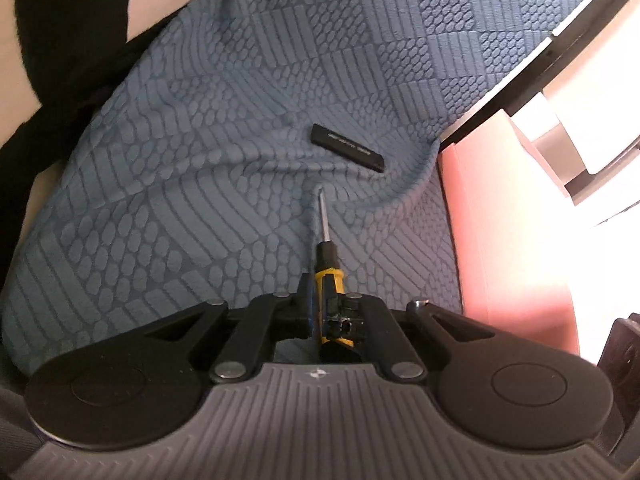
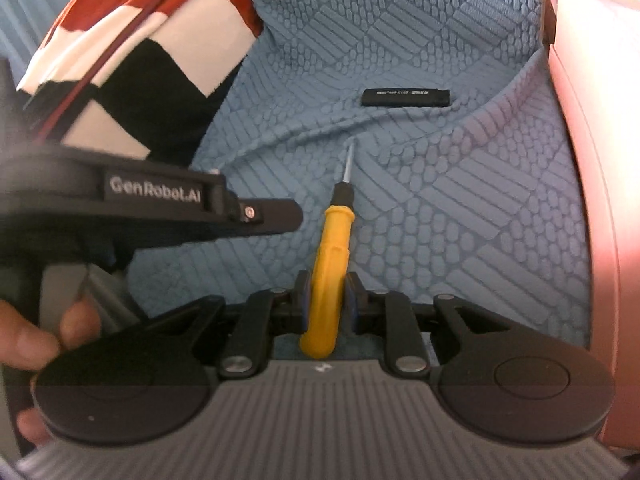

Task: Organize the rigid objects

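I've got the right claw pinching the yellow plastic-handled screwdriver, tip on the blue textured fabric just short of a flat black bar, left claw pressed together just left of the handle.

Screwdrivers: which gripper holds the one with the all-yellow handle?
The right gripper; its screwdriver has a plain yellow handle, while the left gripper holds a smaller screwdriver with black insets.
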A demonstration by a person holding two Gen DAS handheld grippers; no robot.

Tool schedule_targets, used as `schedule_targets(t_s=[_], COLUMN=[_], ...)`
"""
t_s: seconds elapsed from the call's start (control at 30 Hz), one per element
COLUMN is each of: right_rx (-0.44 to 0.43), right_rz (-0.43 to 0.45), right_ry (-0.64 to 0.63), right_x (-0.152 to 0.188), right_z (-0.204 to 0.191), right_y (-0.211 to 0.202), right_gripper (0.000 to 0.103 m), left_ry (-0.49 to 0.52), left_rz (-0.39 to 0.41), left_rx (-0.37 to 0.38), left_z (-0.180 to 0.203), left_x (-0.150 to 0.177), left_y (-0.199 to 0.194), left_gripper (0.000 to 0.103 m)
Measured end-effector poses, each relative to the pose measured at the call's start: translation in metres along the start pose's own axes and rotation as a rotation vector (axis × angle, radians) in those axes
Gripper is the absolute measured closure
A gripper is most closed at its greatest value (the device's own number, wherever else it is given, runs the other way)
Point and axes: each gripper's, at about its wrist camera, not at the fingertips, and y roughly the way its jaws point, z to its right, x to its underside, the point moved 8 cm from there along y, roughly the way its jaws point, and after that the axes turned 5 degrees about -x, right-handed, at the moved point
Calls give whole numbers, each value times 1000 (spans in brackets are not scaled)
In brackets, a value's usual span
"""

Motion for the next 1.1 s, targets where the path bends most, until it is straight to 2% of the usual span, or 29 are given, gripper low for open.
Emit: schedule_targets(t_s=[0.1,0.17,0.23,0.47,0.57,0.63,0.7,0.73,0.83,0.93,1.1], right_rx=[29,38,40,90,94,107,100,100,96,100,125], right_rz=[17,42,64,127,107,85,57,51,15,-21,-75], right_ry=[-52,-69,-72,-102,-149,-194,-230,-241,-285,-343,-425], right_x=[-5,-11,-18,-68,-97,-116,-128,-133,-143,-147,-148], right_z=[-1,2,6,34,44,50,54,56,59,59,67], right_y=[-9,-17,-24,-30,-19,-7,5,9,27,46,70], right_gripper=[79,68,64,63,63,63,58,53,53,53,53], left_ry=[-16,-29,-35,-7,29,43,64,82,137,150,222], left_rz=[5,6,4,-11,-19,-18,-11,-12,-30,-48,-31], left_rx=[-2,0,-1,22,47,57,60,60,51,60,36], left_z=[-4,-7,-8,3,15,23,29,34,42,47,57], left_x=[-2,-2,-3,3,9,12,14,15,21,26,29], left_y=[-1,-1,0,5,10,13,15,18,25,33,40], left_gripper=[100,100,100,100,94,81,76,76,76,76,76])
